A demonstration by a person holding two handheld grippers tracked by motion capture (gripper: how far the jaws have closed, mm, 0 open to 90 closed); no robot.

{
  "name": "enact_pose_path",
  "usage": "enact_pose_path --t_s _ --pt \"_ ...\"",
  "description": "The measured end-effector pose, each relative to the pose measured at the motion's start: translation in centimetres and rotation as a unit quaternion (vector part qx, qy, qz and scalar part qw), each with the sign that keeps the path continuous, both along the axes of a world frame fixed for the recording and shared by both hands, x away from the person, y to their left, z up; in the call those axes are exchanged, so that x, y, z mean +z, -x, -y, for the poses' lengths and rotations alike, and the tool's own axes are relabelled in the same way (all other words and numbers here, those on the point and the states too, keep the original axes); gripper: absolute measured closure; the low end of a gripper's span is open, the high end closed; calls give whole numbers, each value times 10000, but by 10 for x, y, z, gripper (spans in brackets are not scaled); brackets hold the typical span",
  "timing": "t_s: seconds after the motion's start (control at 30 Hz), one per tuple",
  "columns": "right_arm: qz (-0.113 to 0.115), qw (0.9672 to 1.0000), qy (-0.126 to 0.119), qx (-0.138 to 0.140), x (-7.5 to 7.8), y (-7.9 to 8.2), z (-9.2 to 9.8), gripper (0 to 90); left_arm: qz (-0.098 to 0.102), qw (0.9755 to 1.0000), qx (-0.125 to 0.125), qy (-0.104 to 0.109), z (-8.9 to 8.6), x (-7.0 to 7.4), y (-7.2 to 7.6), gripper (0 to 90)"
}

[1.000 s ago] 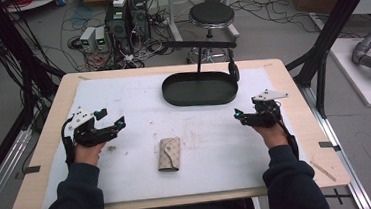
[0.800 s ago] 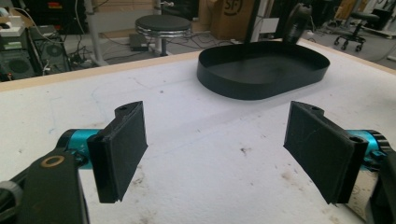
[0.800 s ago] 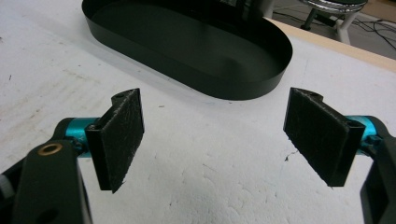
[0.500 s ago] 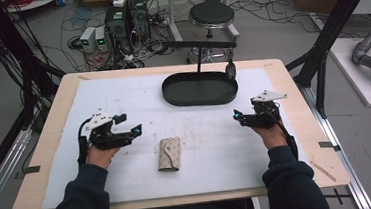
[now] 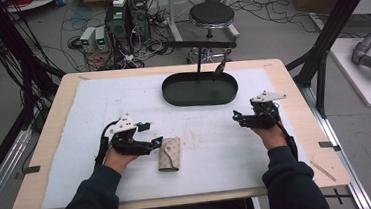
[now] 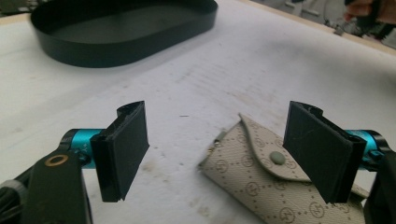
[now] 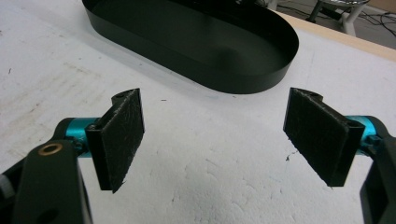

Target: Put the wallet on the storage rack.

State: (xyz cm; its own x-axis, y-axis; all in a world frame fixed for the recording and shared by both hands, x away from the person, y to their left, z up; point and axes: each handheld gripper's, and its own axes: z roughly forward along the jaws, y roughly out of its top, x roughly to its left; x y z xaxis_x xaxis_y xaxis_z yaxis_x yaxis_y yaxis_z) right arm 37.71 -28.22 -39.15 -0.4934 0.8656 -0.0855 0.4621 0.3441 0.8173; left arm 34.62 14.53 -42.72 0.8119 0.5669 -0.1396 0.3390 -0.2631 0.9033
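On the left of the high view, the left tongs (image 5: 150, 135) sit low over the white foam sheet (image 5: 74, 123) that covers the pale wooden tabletop (image 5: 293, 91), held in the person's left hand (image 5: 120, 157). Their jaws stand wide apart and hold nothing. In the left gripper view the tongs (image 6: 217, 149) face a small beige patterned pouch with a snap-button flap (image 6: 261, 182); the pouch lies flat on the sheet, its near corner reaching into the gap between the jaws and its far part passing behind the jaw at the right of that view. Whether that jaw touches it cannot be told. In the high view the pouch (image 5: 169, 154) lies just beside the left tongs, near the middle of the tabletop's front half.

Farther back, around the centre, a shallow black oval tray (image 5: 172, 94) rests on the sheet, well apart from the pouch.

To the right, the right tongs (image 5: 238, 118) are held in the right hand (image 5: 268, 130) above bare sheet, pointing leftward. In the right gripper view the tongs (image 7: 215, 140) gape wide with nothing between them, and the tray (image 7: 261, 81) lies just ahead.
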Motion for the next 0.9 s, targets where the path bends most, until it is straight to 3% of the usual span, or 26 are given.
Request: enact_pose_path --t_s 0.1,0.27,0.4,0.6,0.9 --pt "-23 10000 0 9 0 0 -1 209 -104 9995 -271 -115 14 -6 -1 238" --pt "-28 10000 -15 16 0 0 0 210 -225 9983 -452 -284 21 -11 -2 253" --pt "-43 10000 -21 47 -1 0 0 210 -477 9964 -531 -454 22 -17 -6 255" --pt "-63 10000 -30 50 -1 -1 0 211 -684 9949 -654 -344 22 -21 -9 290" --pt "-78 9999 -30 57 -1 -1 0 212 -643 9957 -327 -583 28 -17 -7 373"
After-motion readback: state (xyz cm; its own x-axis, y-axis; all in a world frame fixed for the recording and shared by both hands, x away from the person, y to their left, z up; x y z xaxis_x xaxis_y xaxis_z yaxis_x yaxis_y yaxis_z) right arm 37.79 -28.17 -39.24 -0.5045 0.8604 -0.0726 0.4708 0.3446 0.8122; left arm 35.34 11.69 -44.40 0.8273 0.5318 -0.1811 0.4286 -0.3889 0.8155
